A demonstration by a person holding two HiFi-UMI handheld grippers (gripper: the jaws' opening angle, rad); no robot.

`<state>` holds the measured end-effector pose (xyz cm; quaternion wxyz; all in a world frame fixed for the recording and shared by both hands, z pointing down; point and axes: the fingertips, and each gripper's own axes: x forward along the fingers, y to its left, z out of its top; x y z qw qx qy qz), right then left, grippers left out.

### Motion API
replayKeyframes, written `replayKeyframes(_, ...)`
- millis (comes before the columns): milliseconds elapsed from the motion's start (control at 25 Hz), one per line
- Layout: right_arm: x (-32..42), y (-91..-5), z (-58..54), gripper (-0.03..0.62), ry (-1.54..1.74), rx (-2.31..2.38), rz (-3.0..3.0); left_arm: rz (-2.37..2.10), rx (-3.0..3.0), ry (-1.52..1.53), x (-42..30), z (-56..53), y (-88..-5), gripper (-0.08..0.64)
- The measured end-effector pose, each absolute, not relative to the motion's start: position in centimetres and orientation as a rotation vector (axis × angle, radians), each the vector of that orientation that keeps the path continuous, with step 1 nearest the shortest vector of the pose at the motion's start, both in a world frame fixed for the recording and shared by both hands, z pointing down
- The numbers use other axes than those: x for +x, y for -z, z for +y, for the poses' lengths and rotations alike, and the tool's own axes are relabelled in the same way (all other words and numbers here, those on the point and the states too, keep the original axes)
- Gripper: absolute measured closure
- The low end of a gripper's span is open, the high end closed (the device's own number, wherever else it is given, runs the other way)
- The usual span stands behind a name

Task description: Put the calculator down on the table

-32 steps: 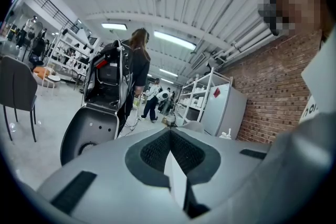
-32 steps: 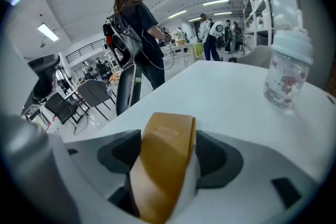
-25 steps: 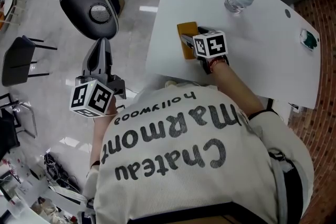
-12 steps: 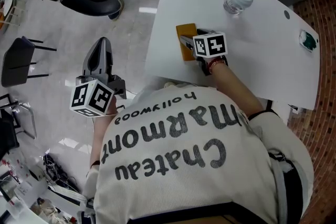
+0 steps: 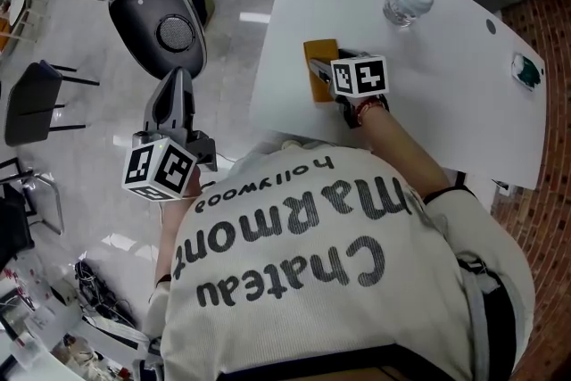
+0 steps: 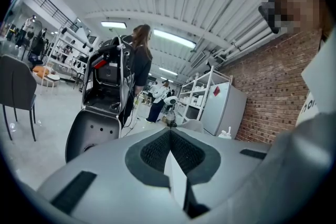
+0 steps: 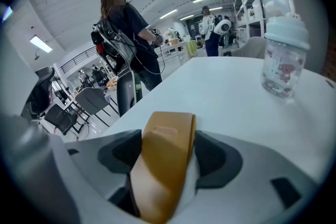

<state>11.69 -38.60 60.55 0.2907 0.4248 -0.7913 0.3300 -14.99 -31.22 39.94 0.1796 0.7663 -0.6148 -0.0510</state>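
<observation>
R gripper (image 5: pixel 319 69) fingers clamp calculator (image 7: pixel 164 152) flat, low over table (image 5: pixel 428 103) edge, prob. for release; L gripper (image 6: pixel 170 153) fingers closed, empty, off-table.

Mustard-yellow calculator (image 5: pixel 318 70) in the right tool (image 5: pixel 314 74), by the edge of the white table (image 5: pixel 428 103)

Clear bottle (image 5: pixel 407 0), pale cap and straw, stands upright on the far side ahead of me. A small dark green item (image 5: pixel 526 70) lies at my far right; I cannot identify it. On the pale glossy floor (image 5: pixel 80 156) to my left are a dark grey moulded shell (image 5: pixel 161 27) with a round grille and a black chair (image 5: pixel 36 103), well apart. Tangled cables (image 5: pixel 94 290) lie lower left. A person in dark clothing (image 6: pixel 137 68) stands just beside the shell. White shelving (image 6: pixel 202 97) stands near a brick wall (image 6: pixel 262 81).
</observation>
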Motion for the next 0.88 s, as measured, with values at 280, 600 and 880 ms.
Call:
replayKeyframes(280,11.5,-60.7,-38.6,0.268,-0.908,1.108,-2.065,-1.727,2.161,0.158,-15.7,-30.6,-40.4,0.560)
replayKeyframes(600,11.5,-60.6,-38.5,0.270,-0.912,1.131,-2.079,-1.720,2.152,0.141,-18.2,-29.4,-39.7,0.560)
replayKeyframes(880,11.8,-60.6,-38.7,0.276,-0.928,1.159,-2.087,-1.698,2.130,0.107,-19.5,-28.0,-40.2,0.560)
